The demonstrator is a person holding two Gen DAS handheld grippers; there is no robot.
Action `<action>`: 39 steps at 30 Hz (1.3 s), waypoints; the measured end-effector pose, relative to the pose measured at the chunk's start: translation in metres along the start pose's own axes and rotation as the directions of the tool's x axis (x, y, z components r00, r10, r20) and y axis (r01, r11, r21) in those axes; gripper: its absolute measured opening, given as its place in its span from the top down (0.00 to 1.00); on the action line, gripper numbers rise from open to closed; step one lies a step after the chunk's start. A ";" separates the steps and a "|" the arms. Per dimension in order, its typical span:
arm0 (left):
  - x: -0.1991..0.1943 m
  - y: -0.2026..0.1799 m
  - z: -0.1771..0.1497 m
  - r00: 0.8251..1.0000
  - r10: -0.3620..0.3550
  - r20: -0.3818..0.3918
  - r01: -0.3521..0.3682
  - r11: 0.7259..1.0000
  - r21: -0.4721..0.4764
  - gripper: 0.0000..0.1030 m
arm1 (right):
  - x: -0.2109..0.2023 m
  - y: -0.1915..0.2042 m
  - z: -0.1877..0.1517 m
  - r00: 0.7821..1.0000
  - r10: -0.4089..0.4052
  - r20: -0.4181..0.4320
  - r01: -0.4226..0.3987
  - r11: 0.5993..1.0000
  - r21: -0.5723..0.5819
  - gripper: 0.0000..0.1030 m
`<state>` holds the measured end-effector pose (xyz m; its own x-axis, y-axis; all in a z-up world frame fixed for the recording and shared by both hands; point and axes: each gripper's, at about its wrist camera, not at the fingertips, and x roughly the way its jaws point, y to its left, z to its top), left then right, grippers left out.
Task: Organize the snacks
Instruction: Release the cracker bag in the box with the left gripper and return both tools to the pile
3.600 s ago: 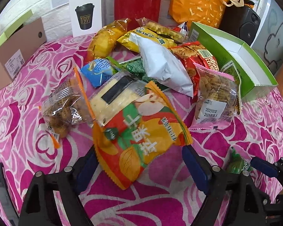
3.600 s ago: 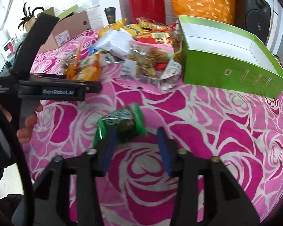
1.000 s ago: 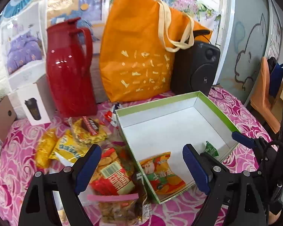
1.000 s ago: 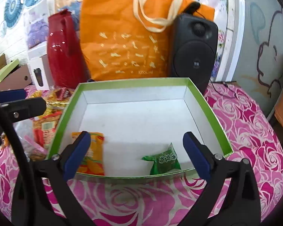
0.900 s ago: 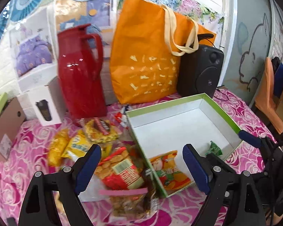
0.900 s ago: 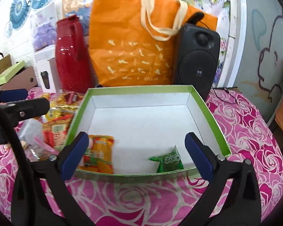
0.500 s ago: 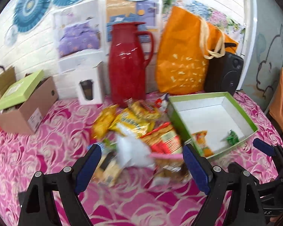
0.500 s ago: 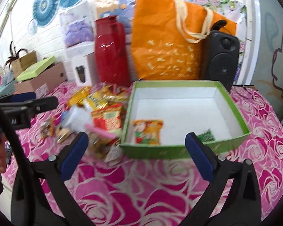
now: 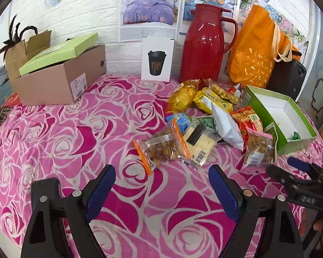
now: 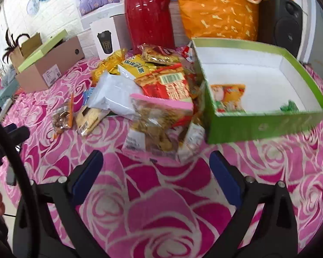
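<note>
**Both grippers empty above the snack pile**

Left gripper (image 9: 160,190) and right gripper (image 10: 156,173) both hung wide, holding nothing. Snacks (image 9: 206,124) lay heaped on the rose-print cloth (image 9: 75,142), beside the green box (image 10: 267,124), which held two packets. Crinkly, light, slippery bags, I judged; the clear nut bag (image 10: 161,124) is best pinched by its flat pink seal.

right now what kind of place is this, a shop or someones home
Most likely a home room set up for recording, not a shop: a table under a pink rose-print cloth, a red thermos jug and a bedding poster taped to a white brick wall.
</note>
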<state>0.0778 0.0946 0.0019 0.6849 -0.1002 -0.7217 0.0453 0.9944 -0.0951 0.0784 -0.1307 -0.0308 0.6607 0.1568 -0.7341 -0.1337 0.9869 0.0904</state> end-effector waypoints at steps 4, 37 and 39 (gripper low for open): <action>0.004 0.000 -0.001 1.000 -0.024 -0.006 0.025 0.999 0.027 0.13 | 0.022 0.013 0.010 0.996 -0.090 0.010 0.090 0.995 -0.036 0.25; 0.067 0.004 0.038 0.983 -0.158 -0.091 0.172 0.970 0.169 0.18 | 0.019 -0.002 0.001 0.997 0.065 -0.044 -0.061 0.994 0.090 0.45; 0.078 0.004 0.038 0.983 -0.141 -0.120 0.161 0.972 0.173 0.18 | 0.023 -0.003 0.003 0.997 0.057 -0.047 -0.052 0.993 0.105 0.45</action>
<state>0.1587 0.0917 -0.0289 0.5796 -0.2428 -0.7779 0.2799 0.9558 -0.0898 0.0967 -0.1301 -0.0458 0.6165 0.2106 -0.7586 -0.0895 0.9761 0.1981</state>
